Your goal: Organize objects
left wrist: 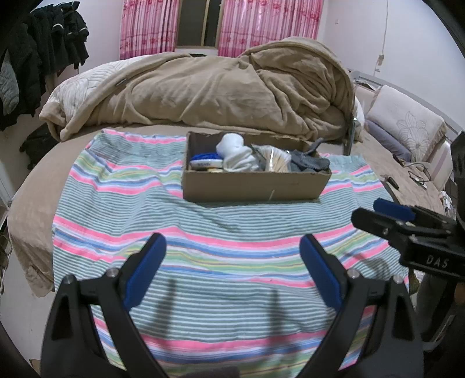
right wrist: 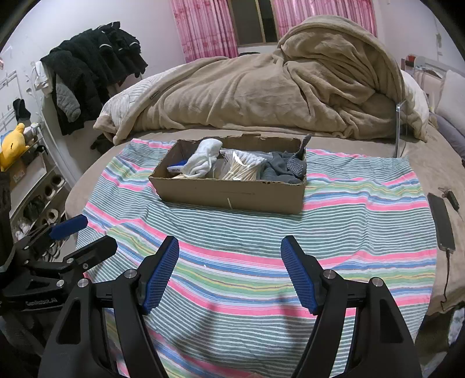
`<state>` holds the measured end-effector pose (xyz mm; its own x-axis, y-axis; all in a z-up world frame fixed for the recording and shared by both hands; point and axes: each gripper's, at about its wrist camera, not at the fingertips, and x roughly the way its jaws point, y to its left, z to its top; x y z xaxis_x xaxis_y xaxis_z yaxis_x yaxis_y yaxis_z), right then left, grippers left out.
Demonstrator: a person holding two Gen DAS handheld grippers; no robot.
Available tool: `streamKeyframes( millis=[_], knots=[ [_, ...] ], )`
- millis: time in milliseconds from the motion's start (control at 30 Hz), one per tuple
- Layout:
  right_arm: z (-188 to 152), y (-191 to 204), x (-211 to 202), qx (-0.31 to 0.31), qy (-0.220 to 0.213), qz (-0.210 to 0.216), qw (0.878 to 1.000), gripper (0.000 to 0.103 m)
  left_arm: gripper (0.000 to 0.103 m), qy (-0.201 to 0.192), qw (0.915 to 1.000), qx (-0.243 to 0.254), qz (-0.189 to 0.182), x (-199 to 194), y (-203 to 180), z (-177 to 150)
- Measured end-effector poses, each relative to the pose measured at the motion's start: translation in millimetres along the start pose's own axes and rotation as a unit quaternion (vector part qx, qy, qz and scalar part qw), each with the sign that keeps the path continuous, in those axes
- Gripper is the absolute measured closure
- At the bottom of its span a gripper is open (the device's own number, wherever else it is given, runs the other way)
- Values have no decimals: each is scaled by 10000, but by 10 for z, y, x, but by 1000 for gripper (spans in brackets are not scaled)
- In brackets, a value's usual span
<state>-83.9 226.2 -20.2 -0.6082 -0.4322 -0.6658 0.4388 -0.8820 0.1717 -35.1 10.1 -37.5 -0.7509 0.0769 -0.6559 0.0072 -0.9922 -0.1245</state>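
A cardboard box [left wrist: 250, 184] [right wrist: 229, 192] sits on a striped cloth [left wrist: 203, 226] [right wrist: 348, 226] on the bed. It holds white socks [left wrist: 237, 154] [right wrist: 202, 160], a bag of cotton swabs [left wrist: 276, 160] [right wrist: 242, 167], grey socks [left wrist: 309, 162] [right wrist: 280, 171], a grey brush [right wrist: 298, 162] and a blue-and-white item [left wrist: 203, 161] [right wrist: 177, 168]. My left gripper [left wrist: 232, 247] is open and empty above the cloth, in front of the box. My right gripper [right wrist: 229, 247] is open and empty, also in front of the box. Each gripper shows in the other's view, the right one [left wrist: 377, 213] and the left one [right wrist: 84, 235].
A heaped beige blanket [left wrist: 218, 90] [right wrist: 276, 87] lies behind the box. A phone [right wrist: 441, 225] with a cable lies on the bed to the right. Pillows [left wrist: 407, 125] are at the far right. Dark clothes [right wrist: 96, 67] hang at the left. Pink curtains [left wrist: 261, 26] are behind.
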Motion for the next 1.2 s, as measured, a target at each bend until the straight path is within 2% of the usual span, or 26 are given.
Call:
streamKeyframes(
  millis=[1200],
  knots=[
    [-6,-32,-10,69,-12,-12,10000,27,9,-23,10000,-28,13,-11,5,0]
  ],
)
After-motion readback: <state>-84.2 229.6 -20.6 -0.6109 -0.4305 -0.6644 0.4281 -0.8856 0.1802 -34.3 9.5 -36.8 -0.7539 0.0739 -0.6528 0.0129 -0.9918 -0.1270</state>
